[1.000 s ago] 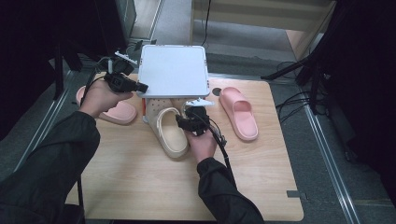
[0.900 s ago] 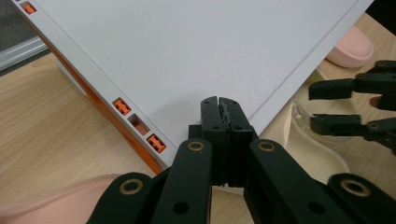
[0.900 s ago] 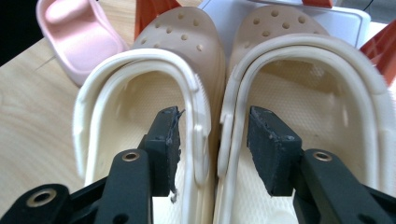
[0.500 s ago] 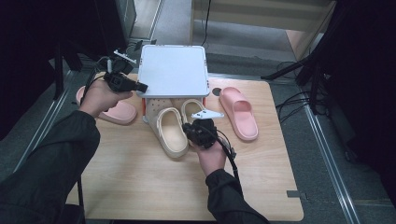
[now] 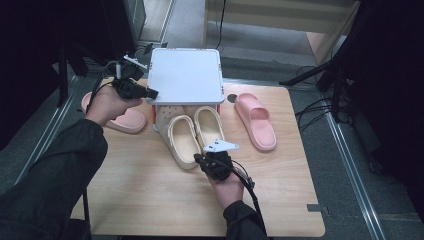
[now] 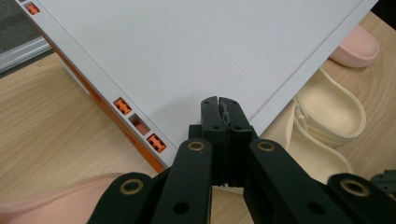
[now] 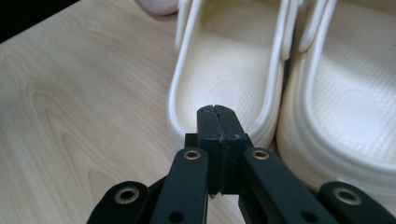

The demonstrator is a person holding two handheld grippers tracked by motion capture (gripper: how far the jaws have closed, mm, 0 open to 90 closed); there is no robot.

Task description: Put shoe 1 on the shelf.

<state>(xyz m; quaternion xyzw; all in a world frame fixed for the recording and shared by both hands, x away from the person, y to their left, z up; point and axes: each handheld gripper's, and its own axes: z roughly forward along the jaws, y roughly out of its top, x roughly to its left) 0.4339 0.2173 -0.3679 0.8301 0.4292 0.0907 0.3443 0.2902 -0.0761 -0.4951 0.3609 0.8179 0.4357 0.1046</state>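
Two cream clogs lie side by side, toes under a white shelf (image 5: pixel 185 75): the left clog (image 5: pixel 181 140) and the right clog (image 5: pixel 210 125). My right gripper (image 5: pixel 200 157) is shut and empty, just off their heels. In the right gripper view its tips (image 7: pixel 215 109) sit at the heel rim of the left clog (image 7: pixel 224 70), with the right clog (image 7: pixel 350 93) beside it; I cannot tell whether they touch. My left gripper (image 5: pixel 152 93) is shut at the shelf's front left corner. Its closed tips (image 6: pixel 218 100) hang over the shelf top (image 6: pixel 187 51) with nothing between them.
One pink slide (image 5: pixel 256 120) lies right of the shelf and another pink slide (image 5: pixel 125 120) lies left of it, under my left hand. The shelf's side carries orange clips (image 6: pixel 156 142). Bare wooden tabletop (image 5: pixel 140 190) stretches to the near edge.
My right hand has drawn back toward the near edge, away from the shelf, uncovering the right cream clog. The left hand has stayed at the shelf corner.
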